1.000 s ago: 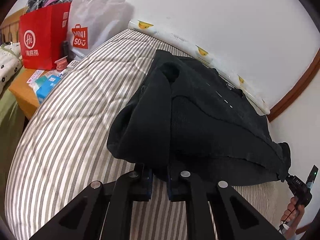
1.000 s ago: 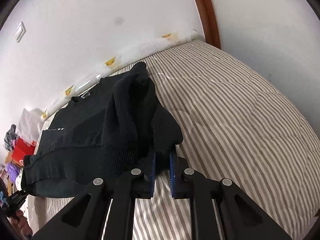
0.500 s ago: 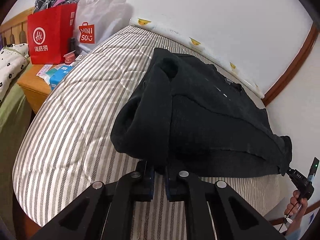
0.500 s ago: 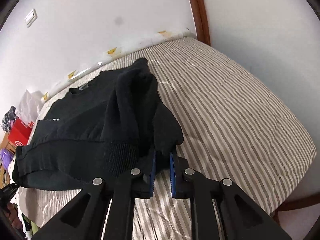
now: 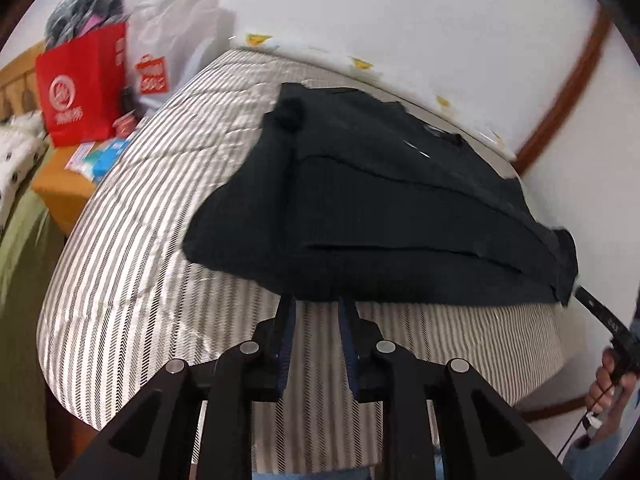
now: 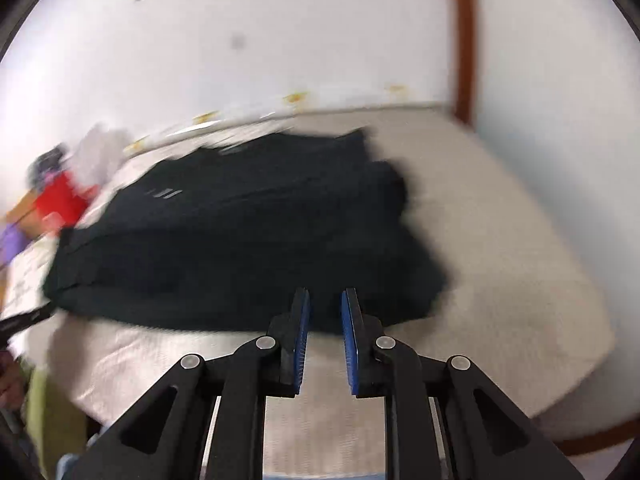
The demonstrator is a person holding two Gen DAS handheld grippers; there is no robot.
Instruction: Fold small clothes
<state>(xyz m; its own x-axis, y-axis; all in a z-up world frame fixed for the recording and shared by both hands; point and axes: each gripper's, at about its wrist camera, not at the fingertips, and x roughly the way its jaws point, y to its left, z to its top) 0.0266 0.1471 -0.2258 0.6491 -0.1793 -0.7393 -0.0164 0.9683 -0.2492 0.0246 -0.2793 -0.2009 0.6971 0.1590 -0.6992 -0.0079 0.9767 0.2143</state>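
A black sweater (image 5: 400, 220) lies folded flat on the striped bed (image 5: 140, 240), its sleeves laid over the body. My left gripper (image 5: 316, 304) sits at the sweater's near edge with its jaws opening; a gap shows between the blue pads and no fabric is pinched. In the right wrist view, which is blurred, the sweater (image 6: 240, 240) lies just beyond my right gripper (image 6: 326, 294). Its jaws are opening too, with nothing between the pads. The right gripper's tip (image 5: 600, 316) touches the sweater's far corner, with a hand (image 5: 612, 376) on its handle.
A red paper bag (image 5: 80, 92) and a white shopping bag (image 5: 176, 48) stand on a wooden nightstand (image 5: 56, 188) left of the bed. A white wall with brown trim (image 5: 560, 92) runs behind. The bed's near edge (image 5: 400, 420) drops off just under my grippers.
Both grippers have let go of the sweater's edge, and their pads now stand apart. The fabric has dropped flat onto the bed. Both views have pulled back towards the bed's near edge.
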